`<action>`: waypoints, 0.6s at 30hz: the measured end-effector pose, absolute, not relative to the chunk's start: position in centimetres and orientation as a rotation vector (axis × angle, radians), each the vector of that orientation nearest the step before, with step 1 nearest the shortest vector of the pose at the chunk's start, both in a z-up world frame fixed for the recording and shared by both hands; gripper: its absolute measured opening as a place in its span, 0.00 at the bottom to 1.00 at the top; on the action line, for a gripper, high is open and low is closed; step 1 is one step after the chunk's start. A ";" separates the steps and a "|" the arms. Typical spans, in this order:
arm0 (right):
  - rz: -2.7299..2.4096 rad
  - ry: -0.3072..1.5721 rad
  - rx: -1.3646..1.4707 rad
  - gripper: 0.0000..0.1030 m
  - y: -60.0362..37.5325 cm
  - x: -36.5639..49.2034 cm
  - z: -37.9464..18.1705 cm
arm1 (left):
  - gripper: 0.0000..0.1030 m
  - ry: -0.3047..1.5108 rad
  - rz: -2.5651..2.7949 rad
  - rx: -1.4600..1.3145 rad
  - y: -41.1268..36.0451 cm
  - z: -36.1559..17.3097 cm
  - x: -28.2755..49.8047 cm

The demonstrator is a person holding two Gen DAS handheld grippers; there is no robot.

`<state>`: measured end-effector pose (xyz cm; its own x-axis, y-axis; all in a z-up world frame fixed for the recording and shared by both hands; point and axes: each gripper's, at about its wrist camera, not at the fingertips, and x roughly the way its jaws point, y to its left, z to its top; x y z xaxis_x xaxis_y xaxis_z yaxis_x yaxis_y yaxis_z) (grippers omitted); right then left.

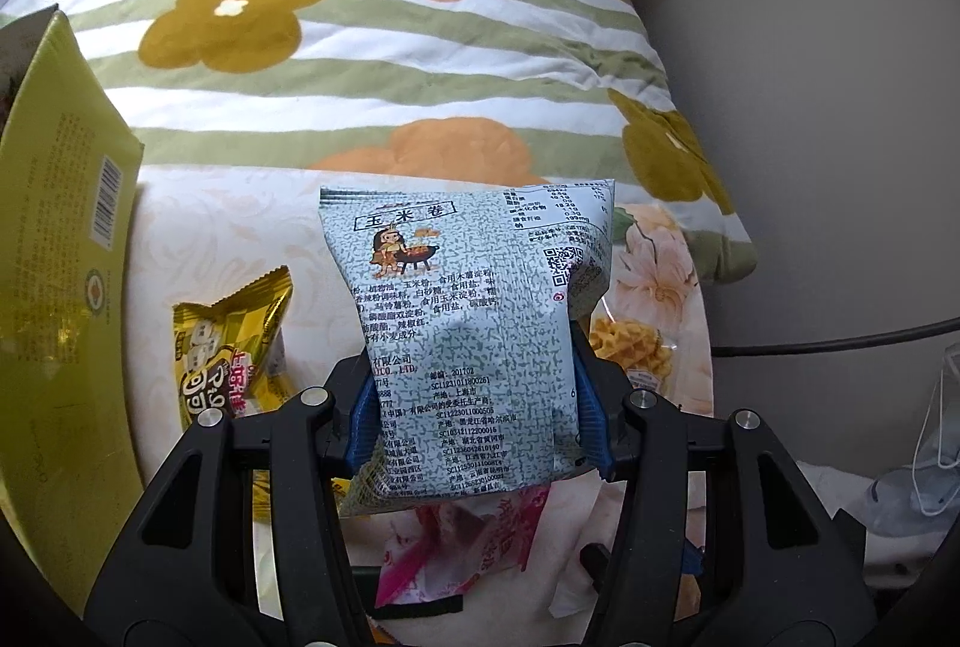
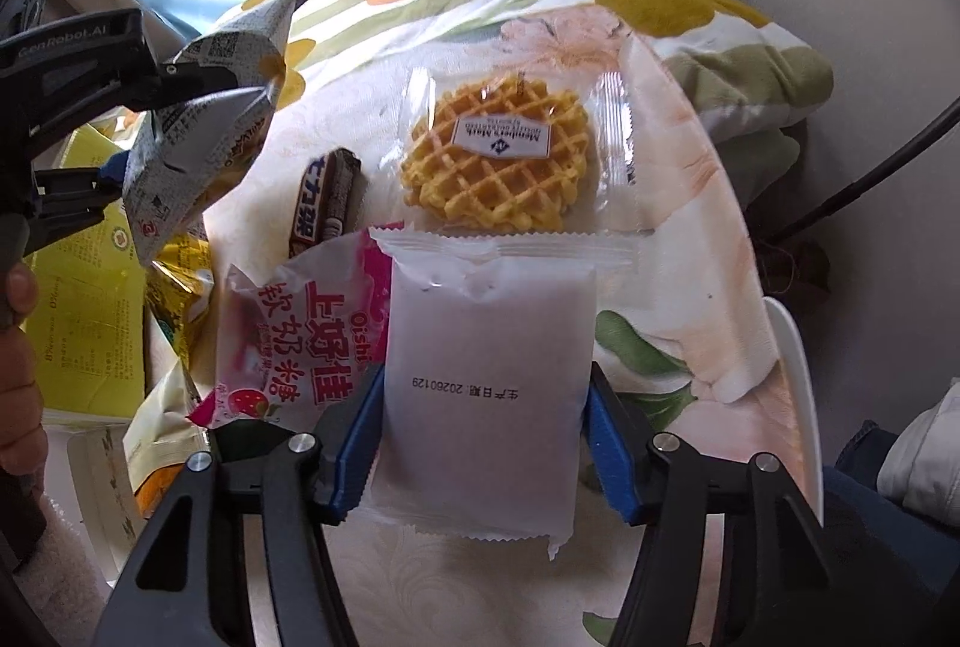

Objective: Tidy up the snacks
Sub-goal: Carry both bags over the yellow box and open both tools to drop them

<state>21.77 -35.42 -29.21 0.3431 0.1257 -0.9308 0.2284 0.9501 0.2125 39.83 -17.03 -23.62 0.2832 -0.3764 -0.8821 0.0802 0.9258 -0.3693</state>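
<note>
Floral cloth over a small table beside a flower-print quilt; yellow-green carton at its left edge. Left gripper: jaws partly closed, pads pressing the sides of a grey-green corn-roll bag, held clear of the cloth. Right gripper: jaws partly closed on a plain white packet. Unsorted on the cloth: wrapped waffle, brown chocolate bar, pink candy bag, gold packet. Judged early in the task. Both grippers point steeply downward.
</note>
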 end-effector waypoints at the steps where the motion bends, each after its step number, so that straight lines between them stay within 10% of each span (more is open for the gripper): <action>1: -0.064 1.214 0.329 0.56 -35.5 21.7 -28.7 | 0.48 1.238 -0.313 -0.277 -17.0 -23.0 39.5; 18: 0.141 0.985 0.095 0.56 -33.8 24.8 -18.8 | 0.48 0.993 -0.207 -0.344 -10.1 -12.0 35.0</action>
